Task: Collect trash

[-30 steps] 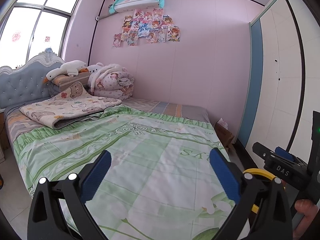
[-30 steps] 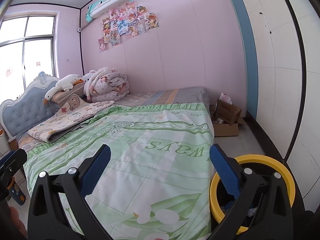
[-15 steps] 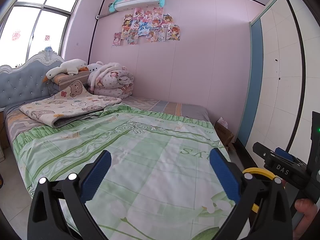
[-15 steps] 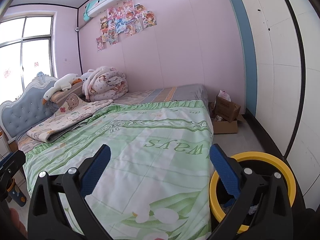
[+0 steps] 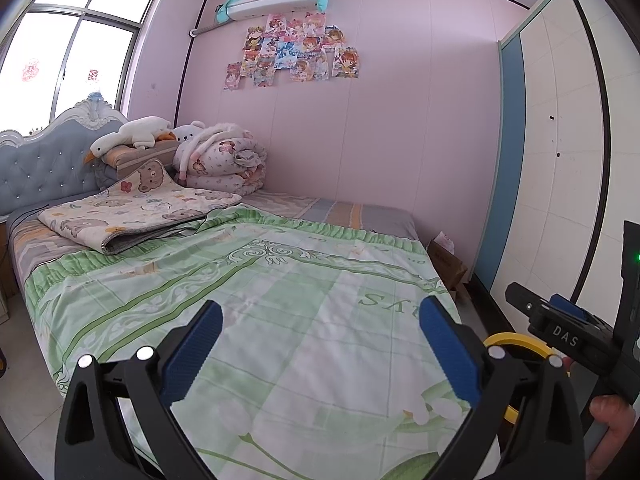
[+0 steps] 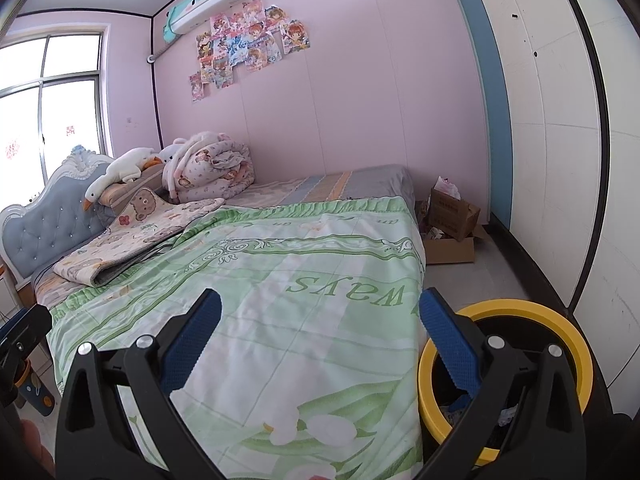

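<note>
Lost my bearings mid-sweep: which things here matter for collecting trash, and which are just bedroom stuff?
Belongs to the job:
- yellow-rimmed trash bin, beside the bed's foot, some scraps inside
- left tool and right tool, both open and empty

Just lying about:
- green floral quilt
- bear-print blanket
- goose plush
- rolled comforter
- cardboard boxes (contents unclear, possibly trash)

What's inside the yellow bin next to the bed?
The yellow bin has a black liner with a few crumpled scraps near its bottom. The right gripper, open and empty, covers much of the inside, so the rest is hidden.
</note>
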A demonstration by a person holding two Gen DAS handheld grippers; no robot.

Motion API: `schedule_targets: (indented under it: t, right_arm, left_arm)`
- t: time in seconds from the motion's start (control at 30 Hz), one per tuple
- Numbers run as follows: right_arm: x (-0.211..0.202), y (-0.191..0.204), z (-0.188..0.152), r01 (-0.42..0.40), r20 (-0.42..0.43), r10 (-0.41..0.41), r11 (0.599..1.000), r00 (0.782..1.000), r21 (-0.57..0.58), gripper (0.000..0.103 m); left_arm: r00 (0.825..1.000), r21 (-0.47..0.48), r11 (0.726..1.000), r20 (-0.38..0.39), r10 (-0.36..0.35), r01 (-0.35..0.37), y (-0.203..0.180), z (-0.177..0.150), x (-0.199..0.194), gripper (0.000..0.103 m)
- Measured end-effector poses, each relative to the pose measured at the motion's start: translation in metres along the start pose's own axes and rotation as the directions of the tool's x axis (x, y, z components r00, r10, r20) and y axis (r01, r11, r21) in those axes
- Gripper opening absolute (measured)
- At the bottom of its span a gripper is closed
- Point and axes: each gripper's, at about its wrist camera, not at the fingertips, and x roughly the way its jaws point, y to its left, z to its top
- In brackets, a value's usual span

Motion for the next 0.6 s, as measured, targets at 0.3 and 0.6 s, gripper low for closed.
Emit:
schedule_targets:
  t: [0.3, 0.6]
  right_arm:
    - [0.0014, -0.0006, -0.0014, 0.003, -0.002, -0.003, 1.000, 1.000, 0.004, 0.095]
    - [0.0007, -0.0010, -0.0018, 0.005, -0.003, -0.005, 1.000, 1.000, 0.007, 0.095]
  left_arm:
    - [1.000, 0.000, 1.000, -0.001, -0.002, 0.002, -0.0005, 0.0003, 0.0001, 0.095]
    - [1.000, 0.002, 1.000, -0.009, -0.006, 0.006, -0.0013, -0.0064, 0.0018, 0.095]
